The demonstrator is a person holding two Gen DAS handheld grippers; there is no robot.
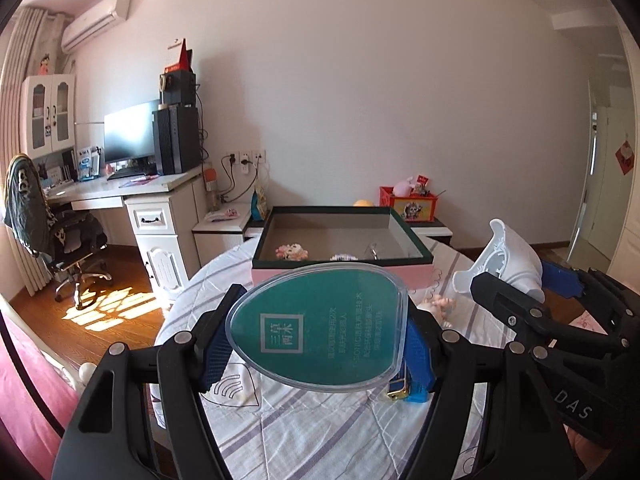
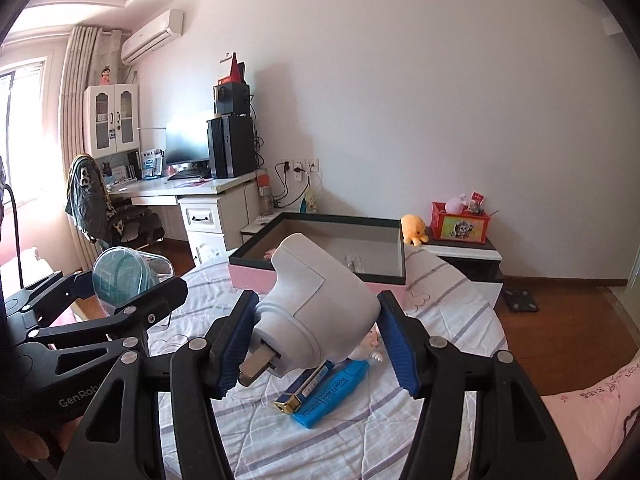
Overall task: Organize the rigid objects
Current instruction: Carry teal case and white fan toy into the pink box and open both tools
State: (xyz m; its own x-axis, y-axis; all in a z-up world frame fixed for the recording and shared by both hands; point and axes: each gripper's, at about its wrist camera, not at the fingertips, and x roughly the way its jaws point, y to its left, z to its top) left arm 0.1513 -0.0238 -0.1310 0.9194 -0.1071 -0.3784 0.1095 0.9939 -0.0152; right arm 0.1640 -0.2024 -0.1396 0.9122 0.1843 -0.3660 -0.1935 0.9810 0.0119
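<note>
- Left gripper [image 1: 318,340]: blue ribbed pads pressed on both sides of a clear plastic egg-shaped case [image 1: 318,328] with a teal printed insert; held lifted above the bed, jaws roughly half spread.
- Right gripper [image 2: 316,340]: jaws about half spread, clamped on a white plug-shaped gadget [image 2: 320,312], smooth matte shell, metal prong at its near end.
- Open box [image 1: 344,240], pink walls, dark green rim, stands ahead on the striped quilt [image 1: 320,432]; small items lie inside, floor mostly bare.
- Blue highlighter [image 2: 332,396] and a gold-tipped blue item [image 2: 304,390] lie touching on the quilt under the right gripper.
- Quilt's curved edge drops to wood floor [image 2: 560,320] on both sides.
</note>
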